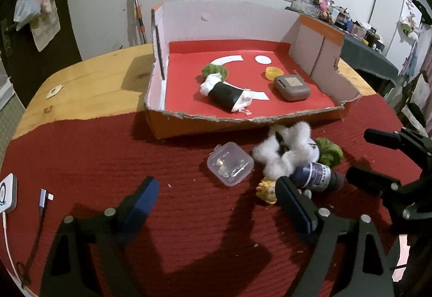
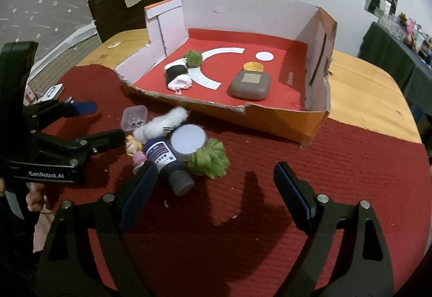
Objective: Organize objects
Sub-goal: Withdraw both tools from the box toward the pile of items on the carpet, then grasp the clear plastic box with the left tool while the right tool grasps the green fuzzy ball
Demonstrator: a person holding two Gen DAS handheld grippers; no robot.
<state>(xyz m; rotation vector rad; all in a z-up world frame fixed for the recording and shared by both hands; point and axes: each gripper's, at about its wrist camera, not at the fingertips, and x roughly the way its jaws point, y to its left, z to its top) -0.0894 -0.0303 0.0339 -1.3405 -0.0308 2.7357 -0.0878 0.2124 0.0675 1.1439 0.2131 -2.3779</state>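
I judge the sorting partly done: inside the torn cardboard box (image 1: 321,35), on its smooth red liner, lie a sushi-roll plush (image 1: 225,93) with a fuzzy green pompom (image 1: 214,70) against its end, a rounded grey case (image 1: 291,87) and a yellow cap (image 1: 274,73). Left on the ribbed red cloth of the tabletop (image 2: 337,175), just in front of the box, is a touching heap: a clear square plastic case (image 1: 230,163), a fluffy white scrunchie (image 1: 283,151), a dark bottle (image 2: 164,159) lying on its side, a round white-lidded tin (image 2: 188,141), a small blonde doll (image 2: 132,147) and a second green pompom (image 2: 208,159). My left fingers (image 1: 216,205) are spread wide, empty, near the clear case; my right fingers (image 2: 216,191) are likewise spread and empty, near the bottle and pompom.
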